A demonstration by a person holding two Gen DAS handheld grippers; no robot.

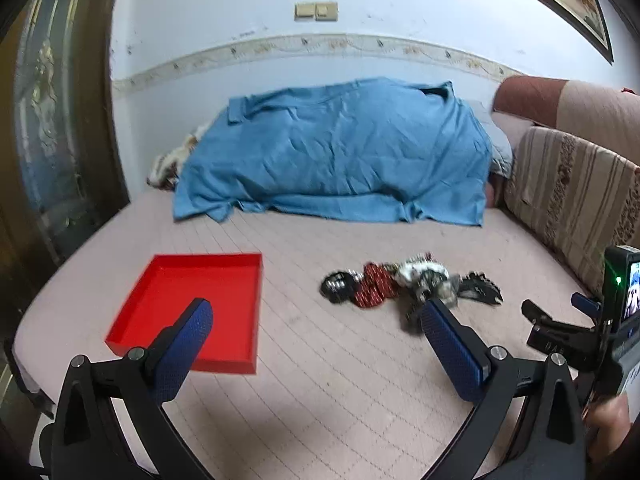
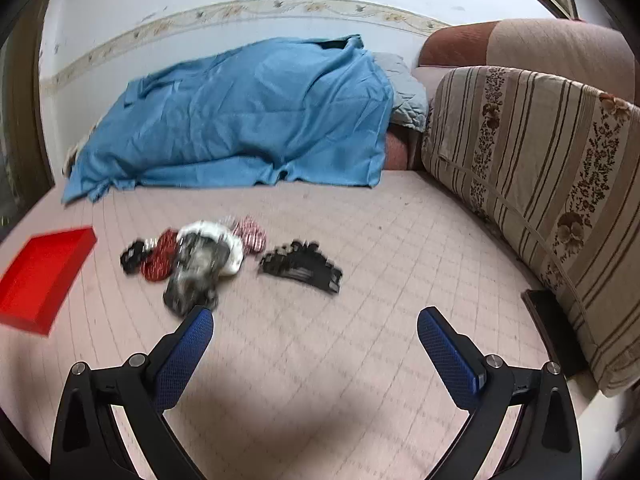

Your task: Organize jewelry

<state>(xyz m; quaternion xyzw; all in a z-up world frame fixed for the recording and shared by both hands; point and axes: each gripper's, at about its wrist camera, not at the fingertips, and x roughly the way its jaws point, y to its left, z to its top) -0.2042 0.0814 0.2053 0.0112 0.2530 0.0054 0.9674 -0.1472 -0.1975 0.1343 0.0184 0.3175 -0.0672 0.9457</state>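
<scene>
A pile of hair and jewelry pieces [image 1: 400, 284] lies on the pink mat, blurred: a black piece, a red patterned one [image 1: 374, 290], a white one and a black comb-like clip [image 1: 480, 288]. The pile also shows in the right wrist view [image 2: 200, 256], with the black clip [image 2: 302, 266] to its right. An empty red tray [image 1: 192, 312] sits left of the pile and appears at the left edge of the right wrist view [image 2: 40, 276]. My left gripper [image 1: 316, 316] is open and empty, above the mat between tray and pile. My right gripper [image 2: 316, 324] is open and empty, just short of the pile.
A blue sheet [image 1: 336, 152] covers a heap at the back of the mat [image 1: 320, 360]. A striped floral cushion [image 2: 540, 184] stands along the right side. A dark wooden door [image 1: 48, 120] is at the left. The right gripper's body [image 1: 580, 332] shows at the right edge.
</scene>
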